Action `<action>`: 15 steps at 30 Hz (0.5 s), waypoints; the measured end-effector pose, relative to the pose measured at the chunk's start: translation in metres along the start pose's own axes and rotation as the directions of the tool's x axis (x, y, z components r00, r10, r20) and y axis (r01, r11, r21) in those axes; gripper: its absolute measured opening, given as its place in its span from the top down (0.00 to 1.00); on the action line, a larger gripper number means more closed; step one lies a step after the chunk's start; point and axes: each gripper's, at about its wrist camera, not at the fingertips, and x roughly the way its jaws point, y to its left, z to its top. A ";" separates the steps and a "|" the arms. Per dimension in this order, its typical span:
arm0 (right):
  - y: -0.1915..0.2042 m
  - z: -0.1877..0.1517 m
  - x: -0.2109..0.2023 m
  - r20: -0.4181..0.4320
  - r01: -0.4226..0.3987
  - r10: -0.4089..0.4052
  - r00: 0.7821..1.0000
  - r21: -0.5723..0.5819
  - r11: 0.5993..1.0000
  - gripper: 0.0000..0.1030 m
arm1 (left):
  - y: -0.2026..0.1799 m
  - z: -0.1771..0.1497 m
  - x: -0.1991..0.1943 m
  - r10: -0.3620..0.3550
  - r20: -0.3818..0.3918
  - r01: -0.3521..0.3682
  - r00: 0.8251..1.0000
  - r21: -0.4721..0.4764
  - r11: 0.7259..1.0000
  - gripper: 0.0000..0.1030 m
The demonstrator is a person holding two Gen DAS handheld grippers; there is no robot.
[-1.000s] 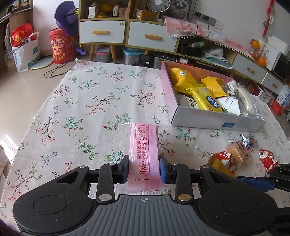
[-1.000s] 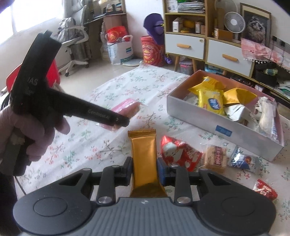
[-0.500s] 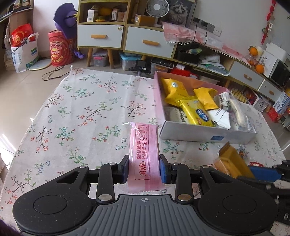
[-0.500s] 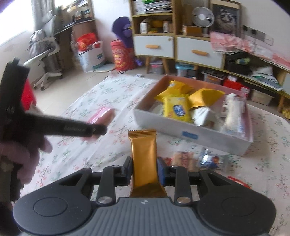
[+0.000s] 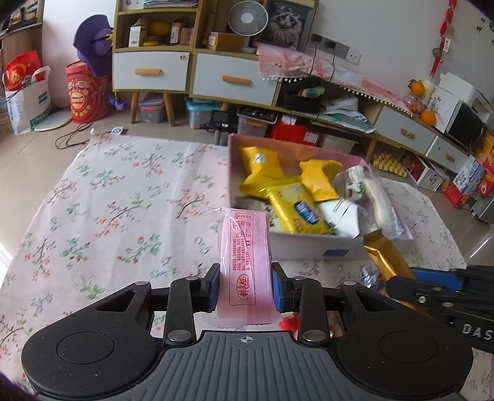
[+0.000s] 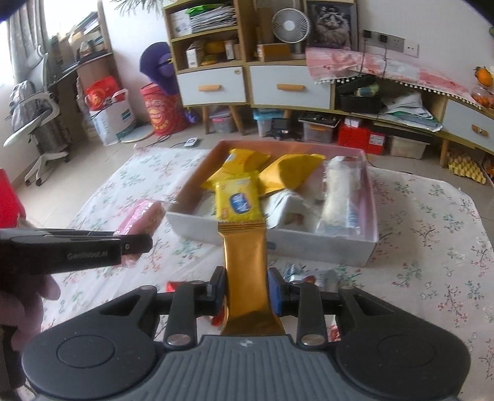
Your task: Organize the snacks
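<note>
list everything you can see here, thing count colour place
pink snack pack: 1, pink, clamped in the left gripper, off the cloth
gold snack bar: 1, gold, clamped in the right gripper, in front of the box
box: 1, white outside, pink inside, on the floral cloth
yellow packs: 3, yellow, in the box, left and middle
white packs: at least 2, white, in the box, right side
loose snacks: a few, red and silver, on the cloth near the box, mostly hidden
floral cloth: 1, white with flowers, under everything
cabinet: 1, wood with white drawers, behind
fan: 1, white, on the cabinet
left gripper: 1, black, shut
right gripper: 1, black, shut
</note>
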 end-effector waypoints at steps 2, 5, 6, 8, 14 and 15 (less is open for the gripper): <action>-0.005 0.004 0.002 0.000 0.002 -0.002 1.000 0.009 1.000 0.86 | -0.005 0.004 0.002 -0.005 0.007 0.005 1.000 -0.002 1.000 0.71; -0.010 0.007 0.006 0.000 0.006 -0.006 1.000 0.023 1.000 0.86 | -0.011 0.012 0.006 -0.008 0.018 0.008 1.000 0.000 1.000 0.71; -0.012 0.008 0.007 0.000 0.007 -0.007 1.000 0.026 1.000 0.86 | -0.013 0.014 0.007 -0.010 0.020 0.010 1.000 0.000 1.000 0.71; -0.015 0.010 0.011 0.001 0.010 -0.010 1.000 0.032 0.999 0.86 | -0.016 0.018 0.011 -0.012 0.024 0.012 1.000 0.004 1.000 0.71; -0.031 0.016 0.020 0.017 0.009 -0.010 1.000 0.070 0.997 0.86 | -0.022 0.028 0.033 -0.039 0.051 0.038 0.998 0.003 0.999 0.71; -0.034 0.016 0.021 0.023 0.006 -0.008 1.000 0.079 0.997 0.86 | -0.022 0.029 0.036 -0.048 0.056 0.048 0.997 0.003 0.999 0.71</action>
